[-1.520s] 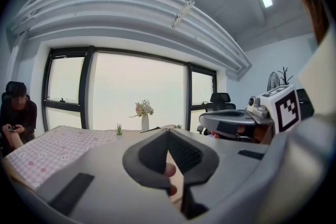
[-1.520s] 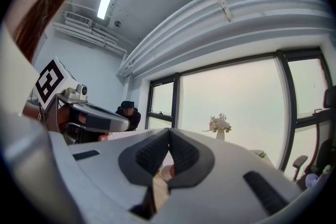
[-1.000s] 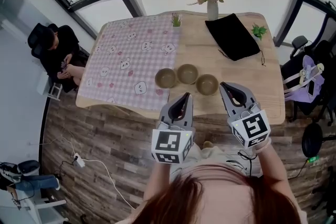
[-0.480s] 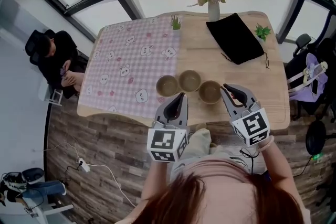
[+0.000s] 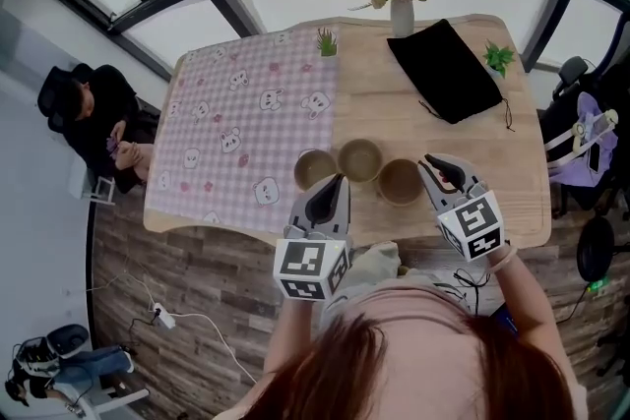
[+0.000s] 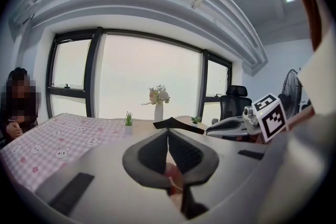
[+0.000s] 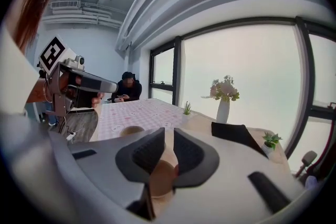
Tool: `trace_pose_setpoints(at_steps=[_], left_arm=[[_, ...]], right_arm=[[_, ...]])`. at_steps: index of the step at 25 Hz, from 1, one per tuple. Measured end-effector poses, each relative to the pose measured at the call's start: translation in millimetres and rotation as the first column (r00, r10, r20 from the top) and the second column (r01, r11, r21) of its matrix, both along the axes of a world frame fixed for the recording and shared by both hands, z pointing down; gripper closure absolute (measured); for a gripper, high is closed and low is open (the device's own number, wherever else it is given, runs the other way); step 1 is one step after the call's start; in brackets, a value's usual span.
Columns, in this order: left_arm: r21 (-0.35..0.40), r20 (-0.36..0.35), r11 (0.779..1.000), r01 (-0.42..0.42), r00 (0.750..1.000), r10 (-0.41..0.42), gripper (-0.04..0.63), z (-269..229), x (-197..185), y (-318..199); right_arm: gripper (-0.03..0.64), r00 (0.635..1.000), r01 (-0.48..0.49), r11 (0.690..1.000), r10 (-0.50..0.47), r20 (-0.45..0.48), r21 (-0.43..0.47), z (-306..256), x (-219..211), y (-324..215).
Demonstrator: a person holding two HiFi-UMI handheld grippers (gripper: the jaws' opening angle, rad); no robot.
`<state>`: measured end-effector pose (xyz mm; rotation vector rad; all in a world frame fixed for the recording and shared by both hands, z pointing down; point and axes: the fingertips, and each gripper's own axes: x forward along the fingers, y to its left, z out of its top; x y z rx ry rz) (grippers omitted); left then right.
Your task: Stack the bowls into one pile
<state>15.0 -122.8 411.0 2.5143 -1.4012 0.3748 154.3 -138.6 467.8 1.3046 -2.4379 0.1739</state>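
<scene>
Bowls (image 5: pixel 359 159), three: unstacked, in a row near the table's (image 5: pixel 394 103) front edge. My left claw (image 5: pixel 338 180): pressed together, empty, beside the left bowl (image 5: pixel 315 169). My right claw (image 5: pixel 433 162): narrowly spread, empty, beside the right bowl (image 5: pixel 401 180).

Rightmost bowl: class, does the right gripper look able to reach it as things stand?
Probably yes: the right gripper hovers just beside the rightmost bowl, near the table's front edge, with nothing between them.

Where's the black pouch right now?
Head view: the black pouch lies on bare wood at the far right of the table, between the flower vase and a small green plant.
</scene>
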Motion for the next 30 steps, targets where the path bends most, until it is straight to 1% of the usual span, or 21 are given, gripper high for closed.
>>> trace_pose_setpoints(at_steps=[7,14,21,30], left_arm=[[-0.010,-0.004,1.000,-0.009,1.000,0.009,0.584,3.8,-3.4,-21.5],[-0.017,-0.006,1.000,-0.016,1.000,0.016,0.584,8.4,-8.2,-35.6],[-0.022,-0.009,0.999,-0.024,1.000,0.024,0.584,10.3,-13.0,-49.7],[-0.035,-0.008,0.999,-0.026,1.000,0.026,0.584,15.7,-17.2,-58.9]], right_arm=[[0.560,1.000,-0.022,0.994,0.020,-0.018,-0.108,40.4,7.4,-18.7],[0.554,0.998,-0.060,0.972,0.056,-0.023,-0.229,85.0,11.7,-23.4],[0.549,0.996,-0.077,0.951,0.062,-0.058,-0.300,117.7,11.0,-28.0],[0.549,0.993,-0.079,0.917,0.037,-0.114,-0.392,157.9,12.2,-28.8]])
